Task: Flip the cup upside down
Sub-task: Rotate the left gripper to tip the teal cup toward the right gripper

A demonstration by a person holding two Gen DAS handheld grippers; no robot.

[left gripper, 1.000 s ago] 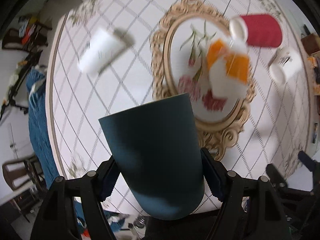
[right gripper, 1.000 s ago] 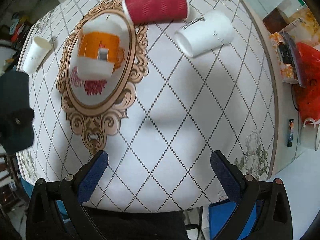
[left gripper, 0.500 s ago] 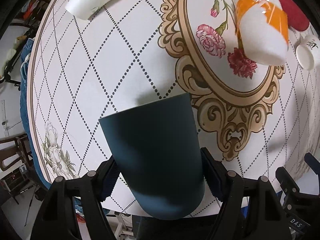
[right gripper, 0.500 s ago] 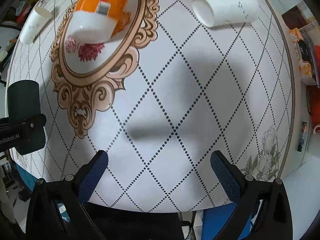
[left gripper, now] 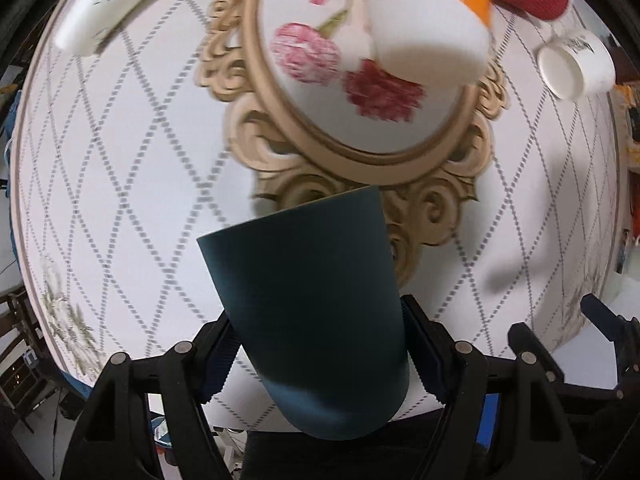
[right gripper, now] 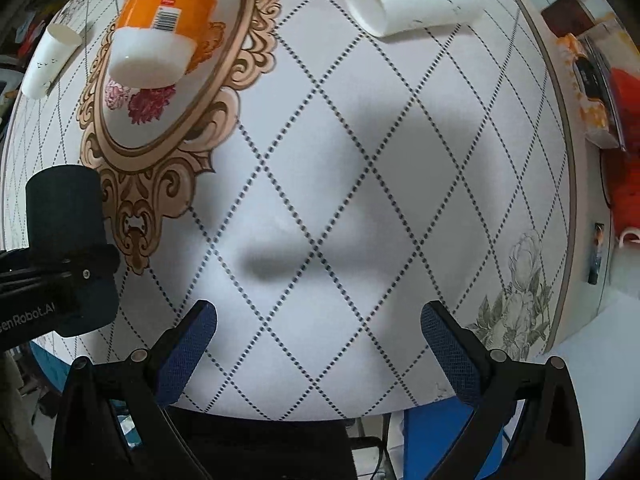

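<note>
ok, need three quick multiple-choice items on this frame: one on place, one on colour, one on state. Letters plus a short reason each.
1. Where does the orange-and-white cup sit?
A. on the floral medallion of the tablecloth
B. between the right tongs
C. on the floor

2. What colour is the cup held in the left tongs?
A. red
B. dark teal
C. white

3. How do the right tongs stand?
A. shut on a white cup
B. shut on nothing
C. open, with nothing between them

Answers:
1 A: in the right wrist view it stands inside the gold-framed medallion.
2 B: the dark teal cup fills the gap between the left pads.
3 C: only bare tablecloth shows between the spread blue pads.
</note>
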